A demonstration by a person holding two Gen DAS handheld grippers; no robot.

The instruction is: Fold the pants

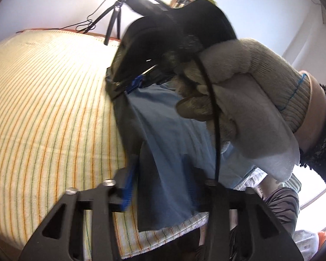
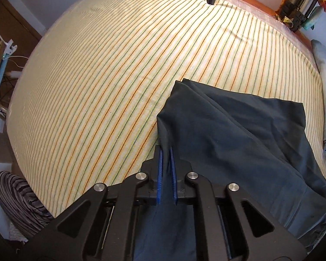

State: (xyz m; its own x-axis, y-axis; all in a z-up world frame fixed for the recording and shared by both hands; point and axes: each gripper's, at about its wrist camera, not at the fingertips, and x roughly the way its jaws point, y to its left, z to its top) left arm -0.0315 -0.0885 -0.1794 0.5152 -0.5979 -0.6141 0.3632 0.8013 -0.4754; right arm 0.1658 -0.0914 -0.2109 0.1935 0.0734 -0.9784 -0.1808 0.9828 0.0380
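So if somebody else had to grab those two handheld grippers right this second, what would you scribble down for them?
Right gripper: shut on an edge of the dark pants, pointing steeply down, held by a gloved hand.
Left gripper: jaws apart with pants cloth between them; no pinch visible.
Pants: lying bunched on the striped cloth covering the table, near its front edge.
Done: one edge gripped.
Left: probably get a grip with the left gripper, spread the pants flat, then fold.
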